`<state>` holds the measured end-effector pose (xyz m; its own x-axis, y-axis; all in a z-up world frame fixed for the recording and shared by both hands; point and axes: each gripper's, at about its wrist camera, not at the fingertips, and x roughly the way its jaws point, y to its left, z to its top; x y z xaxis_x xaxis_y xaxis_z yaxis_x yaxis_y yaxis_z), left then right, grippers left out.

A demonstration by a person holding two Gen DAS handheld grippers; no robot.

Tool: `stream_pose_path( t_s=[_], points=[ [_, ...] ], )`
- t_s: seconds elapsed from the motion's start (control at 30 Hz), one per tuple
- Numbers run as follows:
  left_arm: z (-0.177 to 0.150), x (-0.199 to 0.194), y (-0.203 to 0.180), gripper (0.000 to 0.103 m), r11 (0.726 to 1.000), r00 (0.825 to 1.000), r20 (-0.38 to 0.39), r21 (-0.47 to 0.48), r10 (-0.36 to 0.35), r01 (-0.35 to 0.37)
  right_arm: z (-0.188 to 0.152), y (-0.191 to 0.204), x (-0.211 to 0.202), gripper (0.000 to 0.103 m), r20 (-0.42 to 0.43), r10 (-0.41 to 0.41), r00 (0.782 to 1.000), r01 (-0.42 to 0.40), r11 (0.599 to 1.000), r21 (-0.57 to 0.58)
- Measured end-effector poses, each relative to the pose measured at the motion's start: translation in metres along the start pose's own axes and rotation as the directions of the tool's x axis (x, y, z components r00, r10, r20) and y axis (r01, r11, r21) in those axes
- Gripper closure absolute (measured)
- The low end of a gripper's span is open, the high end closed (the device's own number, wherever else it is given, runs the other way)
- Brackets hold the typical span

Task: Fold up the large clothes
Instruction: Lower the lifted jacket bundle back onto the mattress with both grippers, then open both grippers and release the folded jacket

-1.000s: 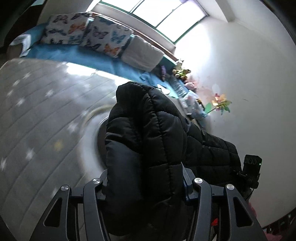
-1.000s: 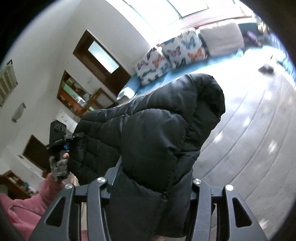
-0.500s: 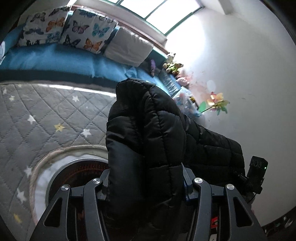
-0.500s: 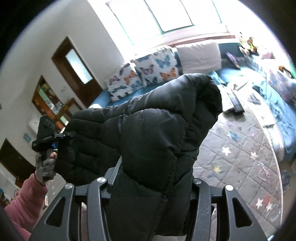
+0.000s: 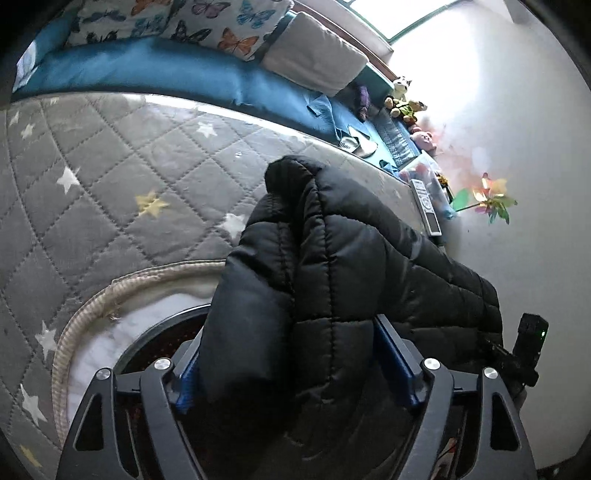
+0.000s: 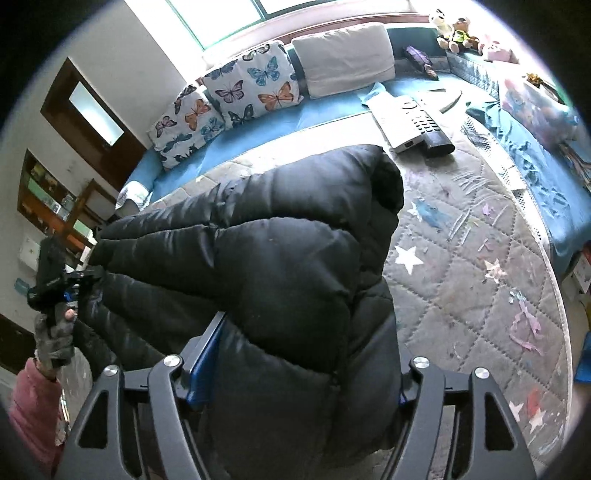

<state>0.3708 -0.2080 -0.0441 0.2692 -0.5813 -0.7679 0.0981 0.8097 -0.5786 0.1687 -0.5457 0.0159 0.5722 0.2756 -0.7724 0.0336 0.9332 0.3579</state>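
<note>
A: Left wrist view, what's in it?

B: A black puffer jacket (image 5: 332, 266) bulges up between the fingers of the left gripper (image 5: 295, 362), over a grey quilted mat (image 5: 110, 177) dotted with stars. The jaws have just been opening; they stand wide, with the jacket's bulk filling the gap. Whether the blue pads press on it cannot be told, as the padding overhangs them.

A: And around it?

B: A round tray (image 5: 155, 332) sits below, half hidden by the jacket. Behind the mat runs a blue cushion (image 5: 147, 70) with butterfly pillows (image 5: 207, 18) and a white pillow (image 5: 314, 62). A remote (image 5: 426, 206) lies at the mat's edge, near a paper pinwheel (image 5: 491, 203) against the wall. The right gripper (image 5: 524, 350) shows at the jacket's far end.

A: The right wrist view?

B: The same jacket (image 6: 266, 258) fills the right gripper (image 6: 295, 369), whose jaws have also just been opening and stand wide around the folds; pad contact is hidden. At far left, a gloved hand (image 6: 53, 339) in a pink sleeve (image 6: 31, 402) carries the left gripper (image 6: 70, 280) at the jacket's other end. Two remotes (image 6: 417, 125) and paper scraps (image 6: 521, 325) lie on the mat (image 6: 461, 277).
</note>
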Motion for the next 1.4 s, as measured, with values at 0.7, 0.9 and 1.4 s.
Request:
stream_pose_path(
  t_s=[0.7,0.9,1.4],
  points=[
    [-0.057,-0.094,-0.099,0.017,0.952,0.980,0.174,0.271,0.094,-0.139,-0.014,0.057,-0.048,0.025,0.098,-0.200,0.975,0.215,0.963,-0.164],
    [-0.092,-0.048,-0.113,0.019,0.916,0.979,0.097,0.347,0.177,-0.200,-0.034,0.059,-0.020,0.025,0.028,-0.237,0.971,0.238,0.954,-0.181],
    [-0.110,-0.013,-0.098,0.018,0.880,0.961,0.086,0.387,0.264,-0.276,-0.048,0.091,-0.020,0.023,0.031,-0.374,0.927,0.365,0.882,-0.297]
  ],
)
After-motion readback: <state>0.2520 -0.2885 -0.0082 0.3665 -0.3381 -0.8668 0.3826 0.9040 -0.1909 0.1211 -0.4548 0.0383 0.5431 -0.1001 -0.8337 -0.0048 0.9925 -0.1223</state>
